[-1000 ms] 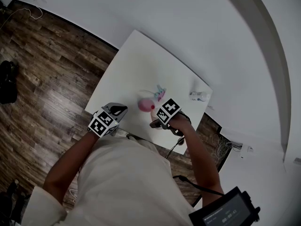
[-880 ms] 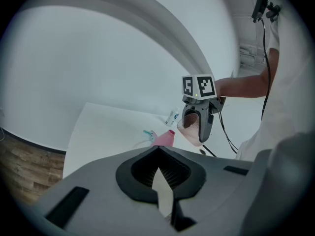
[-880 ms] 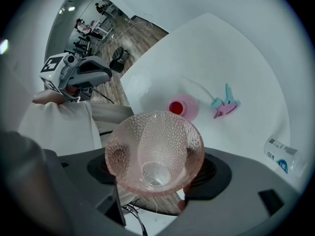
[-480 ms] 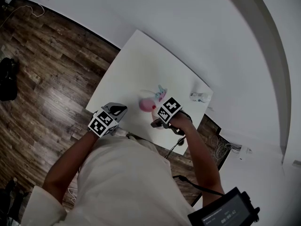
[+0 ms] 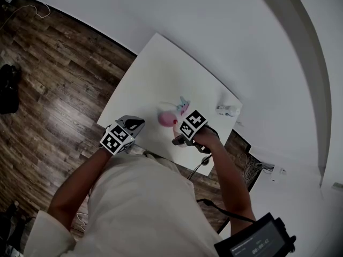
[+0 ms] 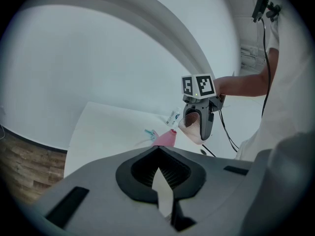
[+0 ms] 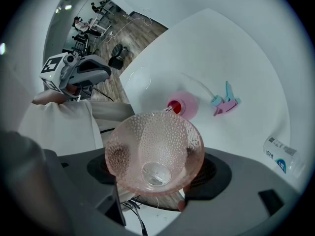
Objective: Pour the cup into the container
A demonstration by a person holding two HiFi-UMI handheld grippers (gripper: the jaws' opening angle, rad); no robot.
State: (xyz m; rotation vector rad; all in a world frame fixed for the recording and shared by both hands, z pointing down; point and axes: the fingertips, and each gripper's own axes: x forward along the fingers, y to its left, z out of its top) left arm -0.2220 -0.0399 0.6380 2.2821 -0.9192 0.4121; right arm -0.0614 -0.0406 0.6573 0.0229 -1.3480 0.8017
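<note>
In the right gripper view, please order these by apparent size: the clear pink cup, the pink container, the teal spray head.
1. clear pink cup: largest, but nearest the camera.
2. pink container.
3. teal spray head: only slightly smaller; the two look nearly alike.

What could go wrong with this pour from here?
1. The right tongs tilt the wide-rimmed, dimpled clear pink cup toward the pink plastic bottle, whose red mouth is narrow. The contents could miss it and land on the white table.
2. The left tongs are away from the bottle, so nothing steadies it. A knock from the cup's rim might tip it.
</note>
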